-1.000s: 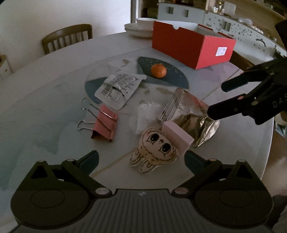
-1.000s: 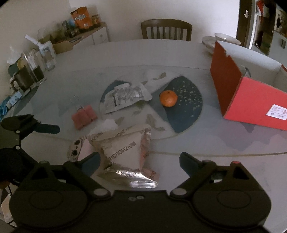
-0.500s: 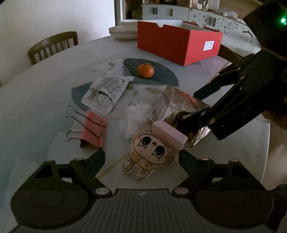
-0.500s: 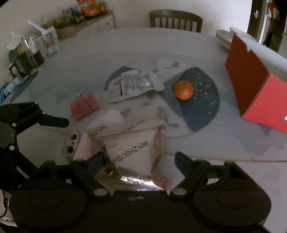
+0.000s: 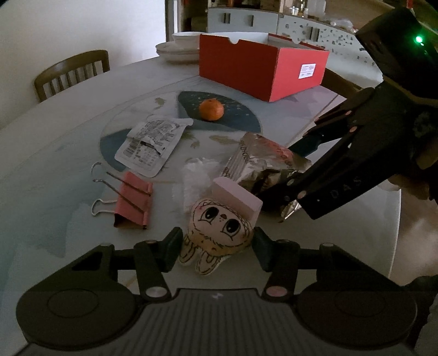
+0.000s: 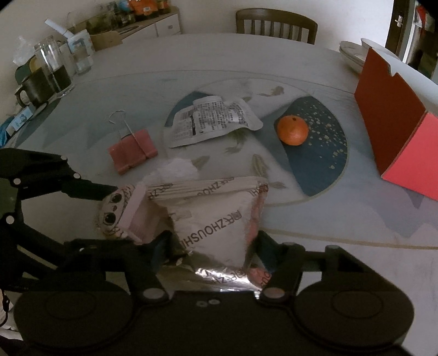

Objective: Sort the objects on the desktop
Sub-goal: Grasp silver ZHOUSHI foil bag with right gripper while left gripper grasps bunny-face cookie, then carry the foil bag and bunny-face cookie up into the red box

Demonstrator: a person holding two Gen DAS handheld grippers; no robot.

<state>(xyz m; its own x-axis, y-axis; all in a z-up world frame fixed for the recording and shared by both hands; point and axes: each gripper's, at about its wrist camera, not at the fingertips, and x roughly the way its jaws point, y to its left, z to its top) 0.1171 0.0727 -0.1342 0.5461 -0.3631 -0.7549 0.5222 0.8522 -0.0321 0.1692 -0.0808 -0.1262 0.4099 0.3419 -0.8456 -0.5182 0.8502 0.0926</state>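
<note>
A beige bunny plush (image 5: 219, 232) lies near the table's front edge, and my left gripper (image 5: 216, 249) stands open around it. A pink block (image 5: 238, 195) rests against the plush. My right gripper (image 6: 210, 246) is open around a silver snack bag (image 6: 216, 219), which also shows in the left wrist view (image 5: 262, 164). Farther back lie a pink binder clip (image 5: 131, 202), a white flat sachet (image 5: 150, 143), crumpled white tissue (image 5: 197, 175) and an orange (image 5: 210, 109).
An open red box (image 5: 260, 71) stands at the far right of the round table, with stacked white dishes (image 5: 178, 49) behind it. A glass jar and dark mug (image 6: 46, 76) stand at the far left edge. A wooden chair (image 6: 276, 24) stands beyond the table.
Both grippers moved forward and down. My left fingers narrowed and now flank the plush. My right fingers narrowed and now flank the snack bag.
</note>
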